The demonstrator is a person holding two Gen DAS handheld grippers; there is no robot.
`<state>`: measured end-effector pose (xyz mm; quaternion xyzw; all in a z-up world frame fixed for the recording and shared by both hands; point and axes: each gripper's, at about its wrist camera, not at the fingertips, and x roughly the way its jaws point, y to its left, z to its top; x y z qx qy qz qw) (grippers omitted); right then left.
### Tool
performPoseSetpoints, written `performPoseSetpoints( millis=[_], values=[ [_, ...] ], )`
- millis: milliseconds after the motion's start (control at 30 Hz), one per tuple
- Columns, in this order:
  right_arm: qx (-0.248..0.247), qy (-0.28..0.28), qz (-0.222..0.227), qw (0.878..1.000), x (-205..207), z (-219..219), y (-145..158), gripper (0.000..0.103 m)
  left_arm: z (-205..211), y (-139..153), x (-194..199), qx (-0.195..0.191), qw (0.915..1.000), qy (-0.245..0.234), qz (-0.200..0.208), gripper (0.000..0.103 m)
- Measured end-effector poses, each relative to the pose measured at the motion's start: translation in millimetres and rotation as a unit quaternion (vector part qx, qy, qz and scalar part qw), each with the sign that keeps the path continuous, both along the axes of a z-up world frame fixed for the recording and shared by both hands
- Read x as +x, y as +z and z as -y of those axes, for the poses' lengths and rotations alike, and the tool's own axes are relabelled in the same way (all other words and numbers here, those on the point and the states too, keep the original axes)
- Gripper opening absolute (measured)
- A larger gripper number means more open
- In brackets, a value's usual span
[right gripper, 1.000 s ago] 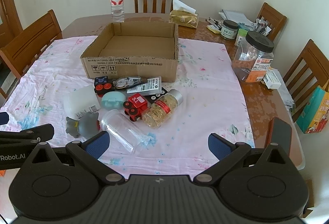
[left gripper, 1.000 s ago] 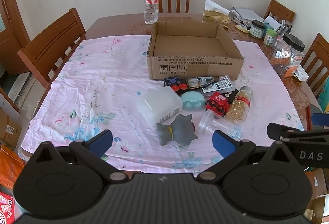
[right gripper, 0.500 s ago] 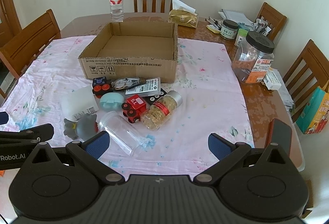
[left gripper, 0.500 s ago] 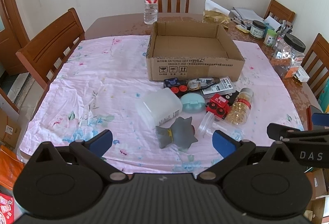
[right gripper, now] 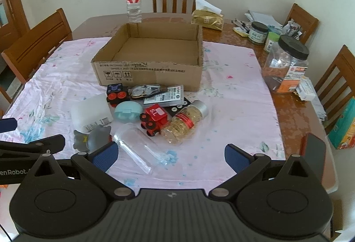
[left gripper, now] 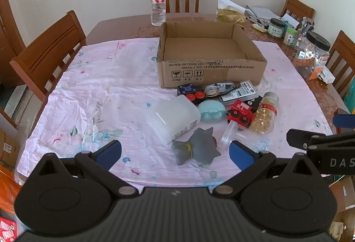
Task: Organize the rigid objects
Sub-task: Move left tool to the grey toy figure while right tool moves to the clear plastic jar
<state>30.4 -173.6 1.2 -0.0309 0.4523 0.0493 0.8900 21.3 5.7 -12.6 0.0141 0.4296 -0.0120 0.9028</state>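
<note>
Left wrist view: nearest the lens, the left gripper [left gripper: 175, 152] hangs with fingers spread wide, grasping nothing, and the right gripper [right gripper: 169, 155] is likewise released. Just ahead lies a grey spiky toy [left gripper: 196, 148], beside a clear plastic cup [right gripper: 135, 150] on its side. Between these and the cardboard box [left gripper: 210, 71] sit a frosted container [left gripper: 175, 116], a red toy truck [left gripper: 240, 111] and a capsule bottle [left gripper: 265, 116]. Beyond the empty box stands a water bottle [left gripper: 158, 1].
</note>
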Motion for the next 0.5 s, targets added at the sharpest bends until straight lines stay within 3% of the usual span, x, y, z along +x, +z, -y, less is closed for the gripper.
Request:
performPoseSetpoints(
  millis=[500],
  values=[
    [-0.004,0.01,-0.013,1.0,49.5,-26.8,-45.0,0.103,-37.8,-19.7,14.2,0.005,0.9998,0.018,-0.007,0.102]
  ],
)
